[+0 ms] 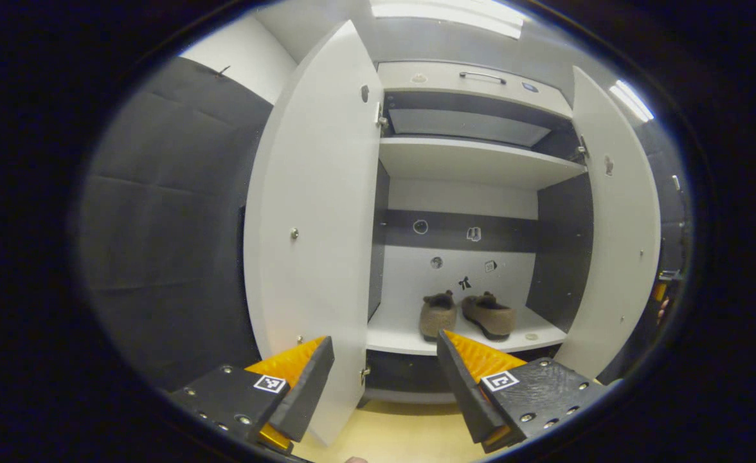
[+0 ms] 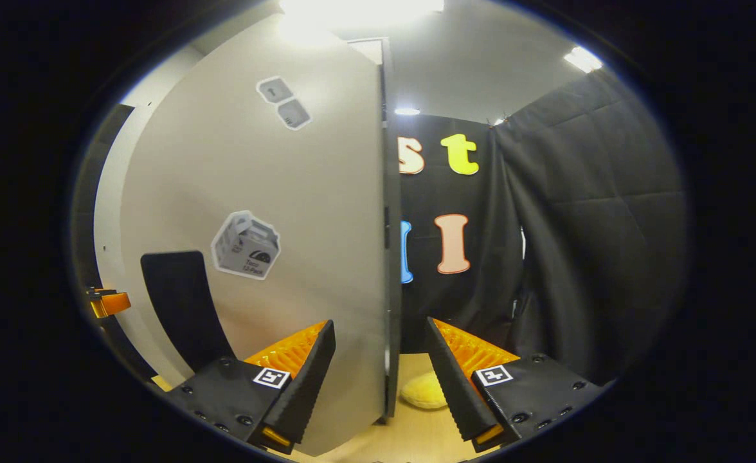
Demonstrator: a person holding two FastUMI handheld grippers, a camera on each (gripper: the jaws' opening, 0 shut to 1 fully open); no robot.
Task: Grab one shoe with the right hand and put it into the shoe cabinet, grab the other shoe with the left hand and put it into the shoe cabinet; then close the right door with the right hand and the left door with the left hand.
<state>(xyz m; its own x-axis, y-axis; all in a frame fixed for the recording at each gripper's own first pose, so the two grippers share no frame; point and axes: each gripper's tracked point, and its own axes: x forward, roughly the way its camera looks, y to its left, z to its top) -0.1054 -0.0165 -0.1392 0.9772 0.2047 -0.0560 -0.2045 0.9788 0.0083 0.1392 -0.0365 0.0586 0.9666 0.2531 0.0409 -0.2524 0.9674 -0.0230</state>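
1. The shoe cabinet (image 1: 474,161) is standing open ahead of the left gripper (image 1: 384,360). Both shoes are resting on the bottom shelf: one shoe (image 1: 438,315) just above the gap between the fingers, the other shoe (image 1: 490,315) just right of it and close beside. Judgement: the loading is done and the door closing is in hand.
2. The right door (image 2: 288,212) is looming close before the right gripper (image 2: 381,363), its free edge running down between the fingers. The jaws are standing apart, gripping nothing.
3. The left door (image 1: 314,231) is standing wide, its edge passing between the left gripper's parted fingers; contact cannot be told.
4. To do it well: the right gripper's left finger (image 2: 301,373) should be pressing flat on the panel's outer face, near the free edge and not the hinge, swinging in an arc and easing off before the frame.
5. A sticker (image 2: 246,245) is sitting up-left of the right gripper; a yellow object (image 2: 424,390) is lying on the floor just below, clear of the sweep by my estimate.
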